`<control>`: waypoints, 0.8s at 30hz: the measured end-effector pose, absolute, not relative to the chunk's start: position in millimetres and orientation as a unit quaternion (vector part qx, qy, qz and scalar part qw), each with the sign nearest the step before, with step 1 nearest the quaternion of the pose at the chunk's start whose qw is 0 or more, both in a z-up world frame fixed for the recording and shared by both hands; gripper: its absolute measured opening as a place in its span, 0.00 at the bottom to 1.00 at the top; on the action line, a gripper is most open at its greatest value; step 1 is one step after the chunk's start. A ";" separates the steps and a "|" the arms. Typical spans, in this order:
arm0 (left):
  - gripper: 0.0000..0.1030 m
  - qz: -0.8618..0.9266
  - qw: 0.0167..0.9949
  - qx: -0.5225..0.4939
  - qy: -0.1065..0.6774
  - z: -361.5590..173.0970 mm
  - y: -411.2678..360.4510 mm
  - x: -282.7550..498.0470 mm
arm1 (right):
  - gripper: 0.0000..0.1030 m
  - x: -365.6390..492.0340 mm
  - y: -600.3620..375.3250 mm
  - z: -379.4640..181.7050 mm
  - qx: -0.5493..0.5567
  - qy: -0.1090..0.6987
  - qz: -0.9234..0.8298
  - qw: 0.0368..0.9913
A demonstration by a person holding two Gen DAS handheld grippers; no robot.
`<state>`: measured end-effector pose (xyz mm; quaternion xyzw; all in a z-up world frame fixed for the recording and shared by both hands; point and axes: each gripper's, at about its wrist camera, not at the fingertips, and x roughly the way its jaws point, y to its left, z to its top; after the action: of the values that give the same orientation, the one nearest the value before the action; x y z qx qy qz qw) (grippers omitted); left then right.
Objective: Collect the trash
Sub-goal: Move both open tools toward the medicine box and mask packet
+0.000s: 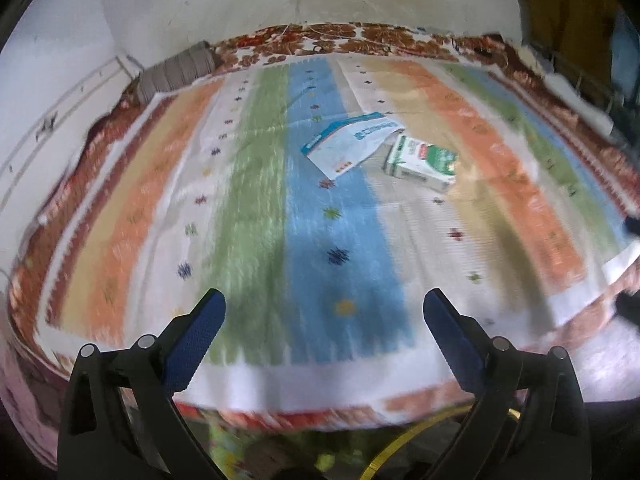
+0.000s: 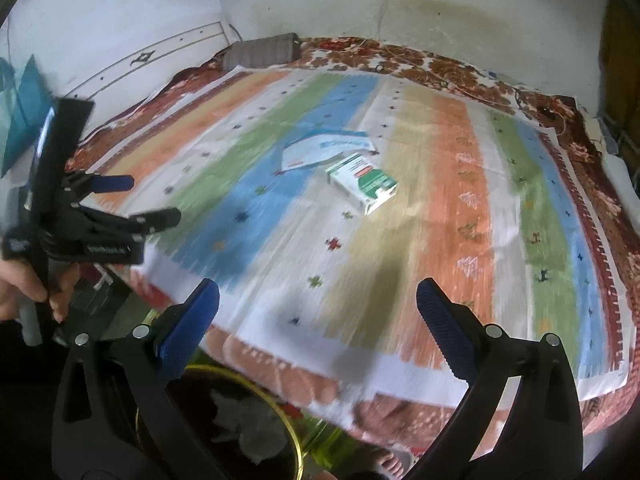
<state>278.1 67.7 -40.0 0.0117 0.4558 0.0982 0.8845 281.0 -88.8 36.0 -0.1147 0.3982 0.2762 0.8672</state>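
Trash items remain on the bed (image 1: 256,184): a flat white-and-blue wrapper (image 1: 352,142) and, just beside it, a green-and-white carton (image 1: 422,160), both on the striped cover near its middle. Left gripper (image 1: 324,312) and right gripper (image 2: 318,304) hang near the bed's front edge, jaws wide apart, nothing between them. A yellow-rimmed bin (image 2: 288,420) sits below that edge, apparently the collection point. Judged step: approach for pickup. Next move calls for reaching forward and closing on one item.

We find both wrist views angled down past their fingers, sharing the striped bedspread (image 1: 256,200) ahead.
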 end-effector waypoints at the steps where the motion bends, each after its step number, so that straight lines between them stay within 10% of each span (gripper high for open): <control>1: 0.94 0.094 0.886 0.032 0.454 -44.3 65.7 283.9 | 0.91 287.7 -88.6 33.1 -0.116 0.400 0.278 0.866; 24: 0.94 0.047 0.888 0.082 0.449 -102.2 83.2 365.2 | 0.91 383.2 -61.2 -35.9 -0.172 0.408 0.307 0.842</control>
<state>365.2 83.2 -102.2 0.0824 0.4494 0.0474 0.8883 383.2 -61.2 -35.9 -0.1723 0.4079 0.3072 0.8423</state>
